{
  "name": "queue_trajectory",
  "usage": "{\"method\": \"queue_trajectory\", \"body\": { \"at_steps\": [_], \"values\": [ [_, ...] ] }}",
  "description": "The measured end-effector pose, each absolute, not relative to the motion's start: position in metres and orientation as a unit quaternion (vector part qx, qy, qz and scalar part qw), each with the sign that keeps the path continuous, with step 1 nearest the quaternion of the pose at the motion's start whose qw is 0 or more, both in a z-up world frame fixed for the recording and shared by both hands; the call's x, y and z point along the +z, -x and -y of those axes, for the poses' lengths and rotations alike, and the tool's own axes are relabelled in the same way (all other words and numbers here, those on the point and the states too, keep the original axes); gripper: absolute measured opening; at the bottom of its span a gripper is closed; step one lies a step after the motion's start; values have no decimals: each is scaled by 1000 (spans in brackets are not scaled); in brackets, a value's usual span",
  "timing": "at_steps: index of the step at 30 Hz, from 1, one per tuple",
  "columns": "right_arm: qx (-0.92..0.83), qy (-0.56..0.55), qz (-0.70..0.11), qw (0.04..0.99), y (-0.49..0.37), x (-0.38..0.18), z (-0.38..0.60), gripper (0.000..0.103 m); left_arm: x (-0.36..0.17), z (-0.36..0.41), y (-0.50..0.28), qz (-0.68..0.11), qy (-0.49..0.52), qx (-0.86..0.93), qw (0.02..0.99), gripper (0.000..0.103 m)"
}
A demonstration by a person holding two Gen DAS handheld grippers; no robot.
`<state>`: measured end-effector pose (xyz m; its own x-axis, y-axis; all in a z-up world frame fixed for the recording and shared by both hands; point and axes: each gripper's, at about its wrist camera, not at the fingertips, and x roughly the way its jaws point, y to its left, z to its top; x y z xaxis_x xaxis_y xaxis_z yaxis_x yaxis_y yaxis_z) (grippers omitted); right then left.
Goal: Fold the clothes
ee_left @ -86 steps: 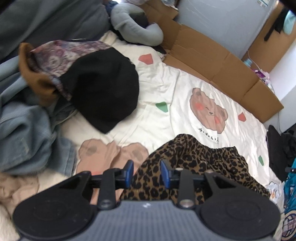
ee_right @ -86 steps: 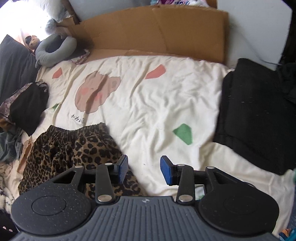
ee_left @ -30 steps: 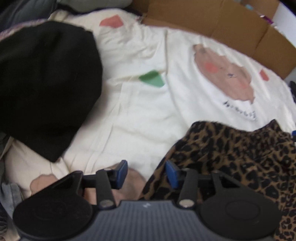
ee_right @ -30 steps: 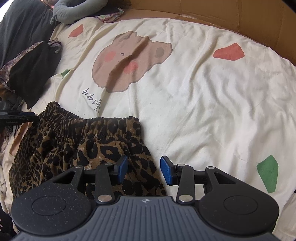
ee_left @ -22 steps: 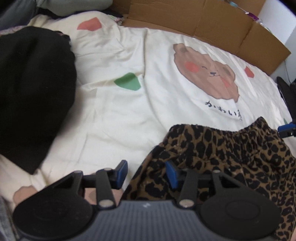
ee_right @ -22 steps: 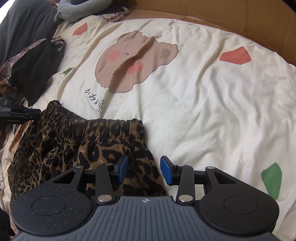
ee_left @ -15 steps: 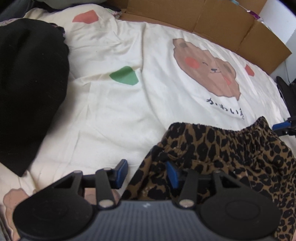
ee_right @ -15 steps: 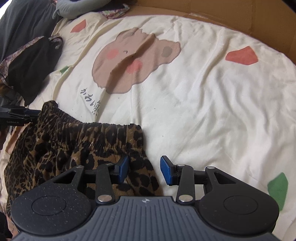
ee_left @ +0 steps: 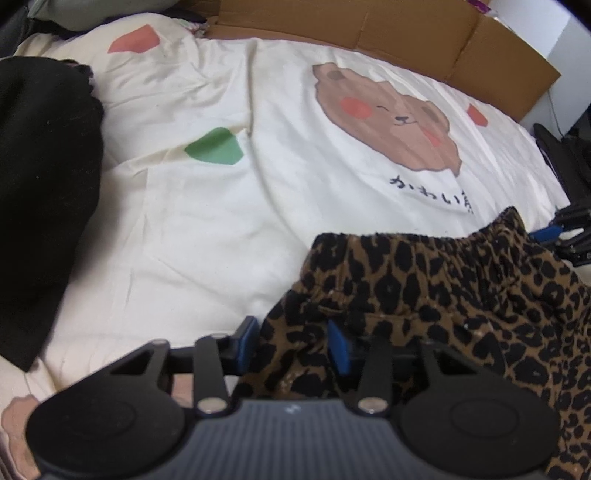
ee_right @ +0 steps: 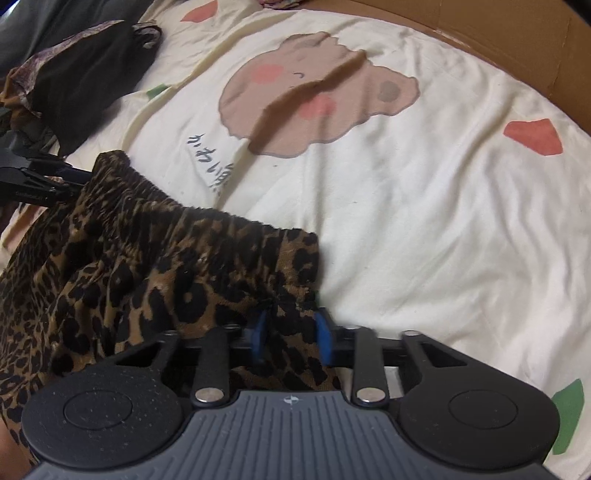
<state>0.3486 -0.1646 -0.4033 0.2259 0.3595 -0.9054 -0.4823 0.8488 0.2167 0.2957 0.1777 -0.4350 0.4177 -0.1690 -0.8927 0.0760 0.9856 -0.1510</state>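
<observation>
From the left wrist view, the left gripper [ee_left: 291, 343] sits low over the near left corner of the leopard-print garment [ee_left: 443, 291], its blue pads standing apart with a fold of the spotted cloth lying between them; the gap looks too wide for a firm pinch, so I judge the fingers parted around the fabric, not clamped on it. The garment lies on the cream bedsheet [ee_left: 207, 236] with its gathered elastic waistband turned away from the camera, towards the printed bear [ee_left: 388, 122], which puts the waist corners within reach of both tools. A black garment [ee_left: 44, 184] lies heaped to the left, well apart from the leopard piece, and cardboard [ee_left: 369, 33] lines the far edge of the bed. At the right edge of this view the other tool's blue tip shows at the far end of the waistband. From the right wrist view, the right gripper [ee_right: 290, 338] is at the opposite side of the garment [ee_right: 147, 280], just below the waistband's end; its pads are closer together, with cloth bunched between them, which reads as a narrow grip on the fabric, though whether it truly bites I cannot be sure. Taking both sides near the waist would let the piece be lifted or spread evenly for a fold.
</observation>
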Motion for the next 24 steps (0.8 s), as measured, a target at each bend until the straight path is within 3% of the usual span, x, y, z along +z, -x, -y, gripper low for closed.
{"method": "queue_trajectory", "body": {
  "at_steps": [1,2,4,12,24],
  "values": [
    [266,57,-558,784,-348,-402,166,13,-435,-177,-295,-534,41,-70,842,25],
    [262,59,-555,788,-347,-400,167,13,-435,-175,-294,-533,36,-63,843,8],
    [254,63,-548,794,-346,-396,169,8,-434,-174,-291,-526,36,-53,848,5],
    [225,69,-518,823,-340,-376,184,1,-400,-165,-274,-473,4,-20,881,2],
    [183,65,-462,865,-346,-335,205,0,-358,-139,-293,-406,-13,-7,914,2]
  ]
}}
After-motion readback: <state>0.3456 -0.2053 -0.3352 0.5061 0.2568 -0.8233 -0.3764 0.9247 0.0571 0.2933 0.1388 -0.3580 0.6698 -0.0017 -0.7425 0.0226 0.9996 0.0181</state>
